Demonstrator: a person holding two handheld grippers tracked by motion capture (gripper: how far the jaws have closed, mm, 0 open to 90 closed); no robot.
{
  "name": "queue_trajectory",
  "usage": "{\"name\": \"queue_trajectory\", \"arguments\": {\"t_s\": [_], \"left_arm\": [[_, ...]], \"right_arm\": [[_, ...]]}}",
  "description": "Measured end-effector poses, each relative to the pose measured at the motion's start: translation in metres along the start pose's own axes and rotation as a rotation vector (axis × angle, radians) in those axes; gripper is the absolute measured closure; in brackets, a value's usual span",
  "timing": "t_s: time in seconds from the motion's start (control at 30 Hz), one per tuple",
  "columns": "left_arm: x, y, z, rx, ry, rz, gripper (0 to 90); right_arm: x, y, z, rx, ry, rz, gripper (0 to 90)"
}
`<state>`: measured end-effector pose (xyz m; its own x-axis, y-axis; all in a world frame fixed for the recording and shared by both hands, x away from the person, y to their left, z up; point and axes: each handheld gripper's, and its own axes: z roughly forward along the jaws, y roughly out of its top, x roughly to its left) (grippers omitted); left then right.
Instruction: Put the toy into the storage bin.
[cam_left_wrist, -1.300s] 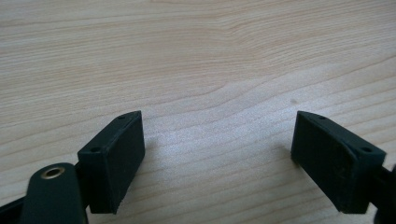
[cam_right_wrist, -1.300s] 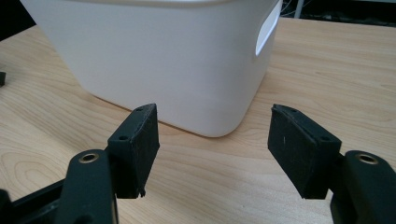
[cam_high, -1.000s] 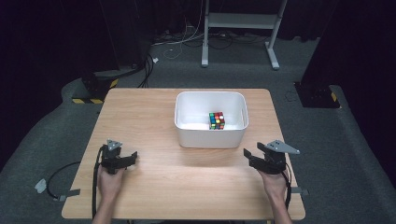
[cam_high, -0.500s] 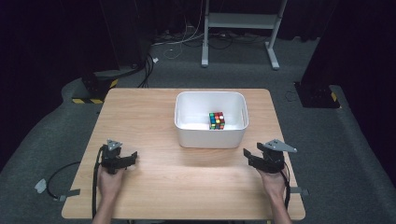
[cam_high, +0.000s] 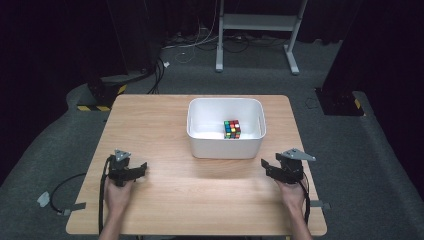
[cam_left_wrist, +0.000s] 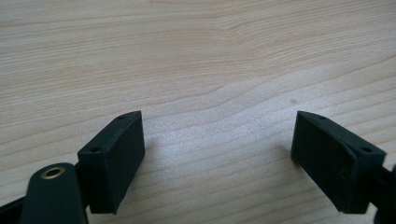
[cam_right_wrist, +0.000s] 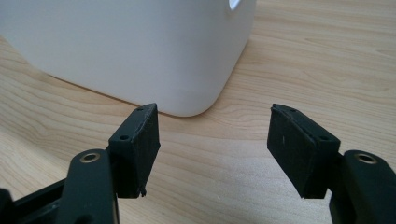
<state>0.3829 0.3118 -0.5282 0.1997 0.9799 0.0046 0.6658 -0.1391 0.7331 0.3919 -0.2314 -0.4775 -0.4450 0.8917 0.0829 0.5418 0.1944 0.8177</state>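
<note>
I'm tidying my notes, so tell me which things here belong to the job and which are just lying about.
Job: puzzle cube, white tub, left gripper, right gripper, both open.
Lying about: metal stand, floor cables, behind the table.

The table (cam_high: 165, 125) is pale wood with fine wavy grain. At its twelve o'clock side stands a plain white tub (cam_high: 225, 146), and the cube (cam_high: 232, 129) inside shows small squares of red, green, yellow, blue and orange. Both grippers are black, the left gripper (cam_high: 143, 167) and right gripper (cam_high: 265, 165) alike, with grey top plates.
</note>
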Motion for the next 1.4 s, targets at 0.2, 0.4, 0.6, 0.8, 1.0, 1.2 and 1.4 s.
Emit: {"name": "queue_trajectory", "arguments": {"t_s": [0.2,0.4,0.6,0.8,1.0,1.2,1.4], "left_arm": [[0.0,0.0,0.0,0.0,0.0,0.0,17.6],[0.0,0.0,0.0,0.0,0.0,0.0,17.6],[0.0,0.0,0.0,0.0,0.001,0.0,17.6],[0.0,0.0,0.0,0.0,0.001,0.0,17.6],[0.0,0.0,0.0,0.0,0.0,0.0,17.6],[0.0,0.0,0.0,0.0,0.0,0.0,17.6],[0.0,0.0,0.0,0.0,0.001,0.0,17.6]], "right_arm": [[-0.003,-0.002,0.004,0.021,-0.018,0.001,34.2],[-0.005,-0.002,0.008,0.039,-0.03,0.002,34.2],[-0.007,-0.004,0.014,0.053,-0.045,-0.001,34.2],[-0.007,-0.005,0.02,0.073,-0.06,-0.011,34.3],[-0.008,-0.008,0.027,0.094,-0.076,-0.015,34.2],[-0.01,-0.013,0.032,0.109,-0.09,-0.016,34.2],[-0.012,-0.013,0.032,0.115,-0.102,-0.018,34.2]]}}
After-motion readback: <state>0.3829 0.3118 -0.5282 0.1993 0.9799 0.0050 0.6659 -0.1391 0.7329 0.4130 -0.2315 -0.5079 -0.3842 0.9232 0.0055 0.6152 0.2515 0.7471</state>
